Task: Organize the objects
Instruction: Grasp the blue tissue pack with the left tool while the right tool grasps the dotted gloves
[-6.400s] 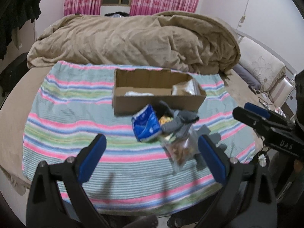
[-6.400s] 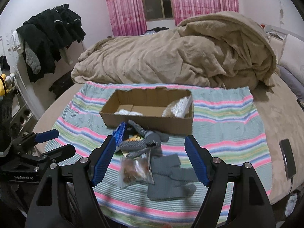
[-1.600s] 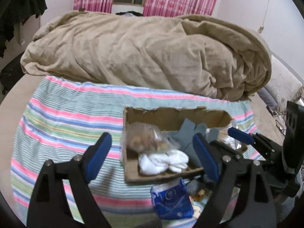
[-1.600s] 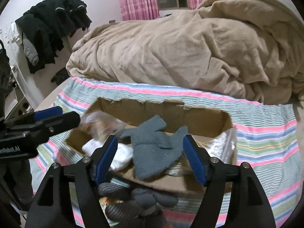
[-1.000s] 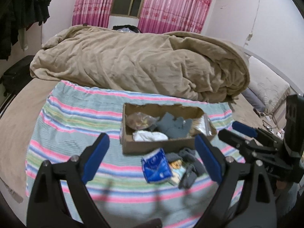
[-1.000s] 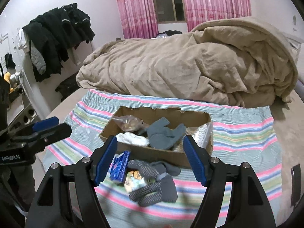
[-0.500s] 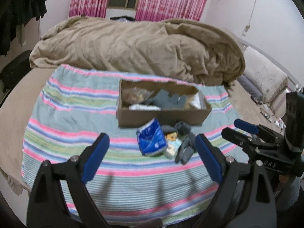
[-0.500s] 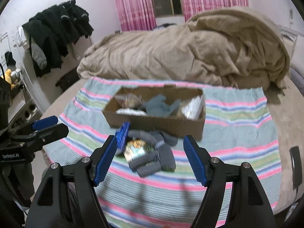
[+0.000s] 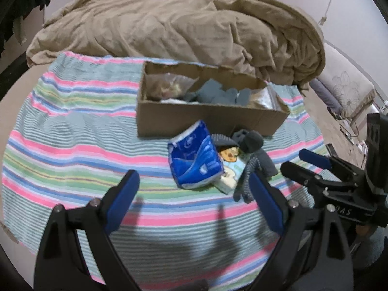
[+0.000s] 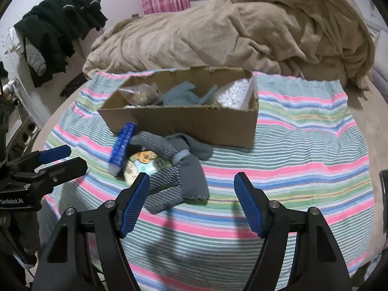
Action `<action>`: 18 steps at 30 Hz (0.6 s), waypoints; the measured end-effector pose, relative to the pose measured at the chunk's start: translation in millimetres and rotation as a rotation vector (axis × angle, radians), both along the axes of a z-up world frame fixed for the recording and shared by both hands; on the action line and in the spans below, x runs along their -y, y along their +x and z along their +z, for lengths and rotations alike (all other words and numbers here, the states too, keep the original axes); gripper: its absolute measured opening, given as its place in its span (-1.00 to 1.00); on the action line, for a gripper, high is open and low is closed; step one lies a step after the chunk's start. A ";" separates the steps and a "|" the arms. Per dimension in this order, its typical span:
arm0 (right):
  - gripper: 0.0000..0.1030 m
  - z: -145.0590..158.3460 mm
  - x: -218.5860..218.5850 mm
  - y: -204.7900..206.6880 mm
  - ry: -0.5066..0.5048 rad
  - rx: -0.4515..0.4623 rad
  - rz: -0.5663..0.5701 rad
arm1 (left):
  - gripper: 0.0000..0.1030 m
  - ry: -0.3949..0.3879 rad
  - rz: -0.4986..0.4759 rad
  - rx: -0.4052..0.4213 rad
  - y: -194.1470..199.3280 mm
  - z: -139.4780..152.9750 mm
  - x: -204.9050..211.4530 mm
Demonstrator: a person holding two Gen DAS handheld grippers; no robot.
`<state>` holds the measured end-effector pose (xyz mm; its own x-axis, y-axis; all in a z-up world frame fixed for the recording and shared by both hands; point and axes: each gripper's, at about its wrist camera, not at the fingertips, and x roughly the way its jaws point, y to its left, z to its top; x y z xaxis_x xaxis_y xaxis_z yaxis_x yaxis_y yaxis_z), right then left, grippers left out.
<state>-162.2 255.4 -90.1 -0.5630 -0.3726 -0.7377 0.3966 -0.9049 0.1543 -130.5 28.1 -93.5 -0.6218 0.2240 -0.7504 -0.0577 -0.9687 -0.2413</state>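
A cardboard box (image 9: 208, 118) (image 10: 194, 123) sits on the striped blanket and holds a clear snack bag (image 9: 169, 84), a blue-grey cloth (image 10: 186, 95) and a white bubble pack (image 10: 236, 93). In front of it lie a blue tissue pack (image 9: 195, 162) (image 10: 122, 145), a cartoon-printed packet (image 9: 231, 167) (image 10: 145, 162) and grey gloves (image 9: 252, 160) (image 10: 179, 172). My left gripper (image 9: 194, 198) is open and empty, just short of the tissue pack. My right gripper (image 10: 191, 194) is open and empty, over the gloves' near end.
A bunched tan duvet (image 9: 181, 29) (image 10: 230, 31) fills the bed behind the box. Dark clothes (image 10: 55, 29) hang at the left wall. A pillow (image 9: 346, 89) lies at the right. The striped blanket (image 9: 72, 145) (image 10: 303, 169) spreads around the objects.
Both grippers have come down and forward toward the pile in front of the box, after pulling back from the box. Both stay open and empty. The objects have not moved.
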 end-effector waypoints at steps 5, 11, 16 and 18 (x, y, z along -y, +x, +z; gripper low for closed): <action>0.45 -16.7 0.6 -13.8 0.002 0.030 0.006 | 0.80 0.015 0.000 0.030 -18.1 -17.9 -3.5; 0.29 -33.4 3.4 -30.2 -0.009 0.065 0.012 | 0.80 0.036 0.032 0.047 -33.7 -34.8 -0.1; 0.02 -44.3 8.4 -38.4 -0.021 0.089 0.035 | 0.78 0.035 0.043 0.058 -44.3 -51.0 -0.2; -0.09 -48.3 12.4 -39.4 -0.023 0.094 0.046 | 0.78 0.029 0.034 0.046 -45.9 -52.6 -2.0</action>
